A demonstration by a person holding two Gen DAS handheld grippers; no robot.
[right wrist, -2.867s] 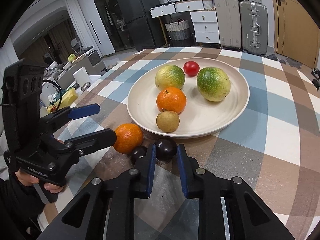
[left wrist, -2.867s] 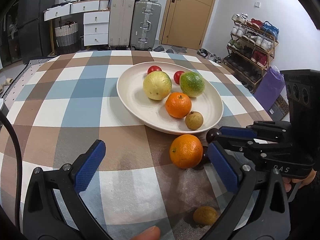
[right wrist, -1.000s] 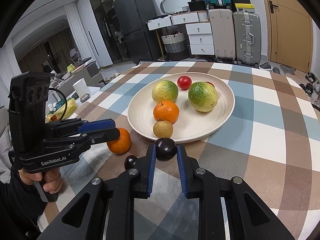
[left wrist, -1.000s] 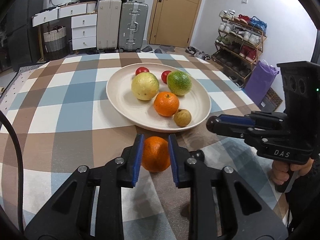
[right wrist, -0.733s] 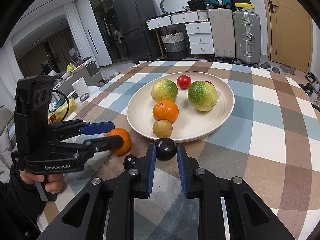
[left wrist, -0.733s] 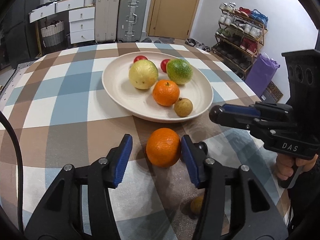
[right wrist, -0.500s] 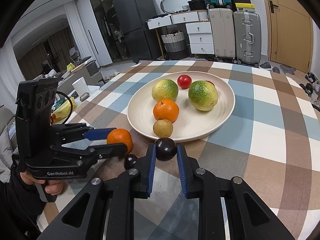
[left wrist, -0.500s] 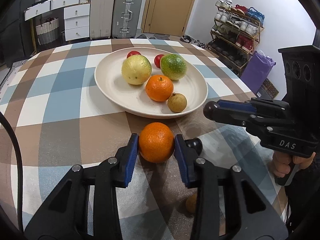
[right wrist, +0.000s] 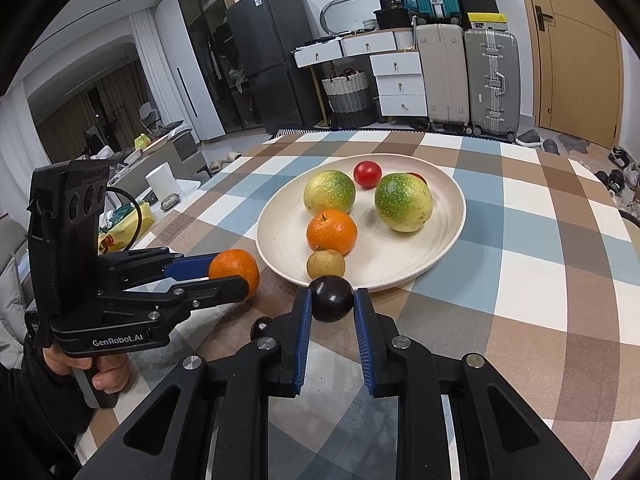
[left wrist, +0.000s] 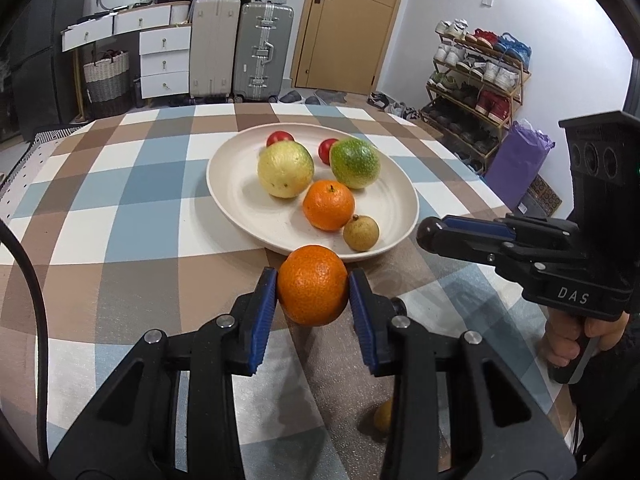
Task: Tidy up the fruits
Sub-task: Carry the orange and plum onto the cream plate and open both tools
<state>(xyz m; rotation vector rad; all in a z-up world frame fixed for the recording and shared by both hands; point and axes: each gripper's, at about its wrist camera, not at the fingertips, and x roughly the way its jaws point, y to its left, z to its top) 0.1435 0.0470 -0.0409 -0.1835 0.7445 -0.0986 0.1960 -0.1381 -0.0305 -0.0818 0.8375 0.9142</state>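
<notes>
My left gripper [left wrist: 313, 296] is shut on an orange [left wrist: 313, 285] and holds it just before the near rim of the cream plate [left wrist: 236, 196]. My right gripper [right wrist: 331, 300] is shut on a dark plum [right wrist: 331, 298] at the plate's near rim [right wrist: 400, 280]. The plate holds a yellow-green fruit [left wrist: 285, 169], a green fruit [left wrist: 354, 163], an orange [left wrist: 329, 205], a small brown fruit [left wrist: 361, 233] and two red tomatoes [left wrist: 280, 137]. The left gripper also shows in the right wrist view [right wrist: 224, 272], the right gripper in the left wrist view [left wrist: 430, 234].
A second small dark fruit [right wrist: 261, 326] lies on the checked tablecloth [right wrist: 532, 288] left of my right gripper. A small brown fruit [left wrist: 382, 416] lies on the cloth near my left gripper's right finger. Suitcases, drawers and a shoe rack stand beyond the table.
My left gripper closed on the orange on the cloth and has lifted it toward the plate's rim. My right gripper has kept hold of the plum with little movement.
</notes>
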